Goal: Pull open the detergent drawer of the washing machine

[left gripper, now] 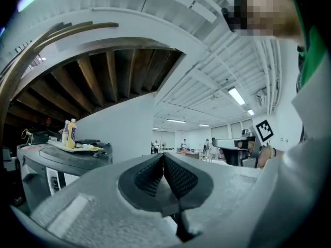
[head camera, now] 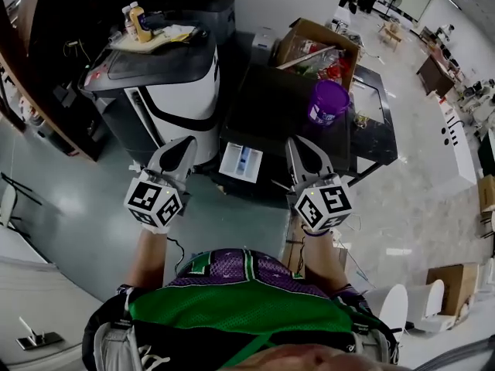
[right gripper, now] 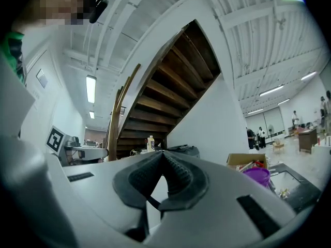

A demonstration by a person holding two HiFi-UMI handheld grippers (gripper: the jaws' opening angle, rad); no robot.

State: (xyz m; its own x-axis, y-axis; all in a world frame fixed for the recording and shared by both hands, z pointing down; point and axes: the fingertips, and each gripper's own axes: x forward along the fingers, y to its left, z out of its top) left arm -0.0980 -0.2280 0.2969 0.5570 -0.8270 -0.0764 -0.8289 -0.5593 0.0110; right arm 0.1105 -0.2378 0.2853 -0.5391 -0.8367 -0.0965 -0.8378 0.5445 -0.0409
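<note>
The washing machine (head camera: 286, 114) has a dark top and stands just ahead of me. Its white detergent drawer (head camera: 241, 163) juts out of the front, open, with blue inside. My left gripper (head camera: 188, 142) is held level to the left of the drawer and apart from it; its jaws are shut on nothing, the pads meeting in the left gripper view (left gripper: 163, 157). My right gripper (head camera: 295, 144) is to the right of the drawer, also clear of it. It is shut and empty too, as the right gripper view (right gripper: 163, 154) shows.
A purple tub (head camera: 328, 101) sits on the washing machine's top, with an open cardboard box (head camera: 317, 49) behind it. A white and black machine (head camera: 166, 91) stands to the left, with bottles (head camera: 138, 22) on a tray on top. A staircase (right gripper: 165, 97) rises behind.
</note>
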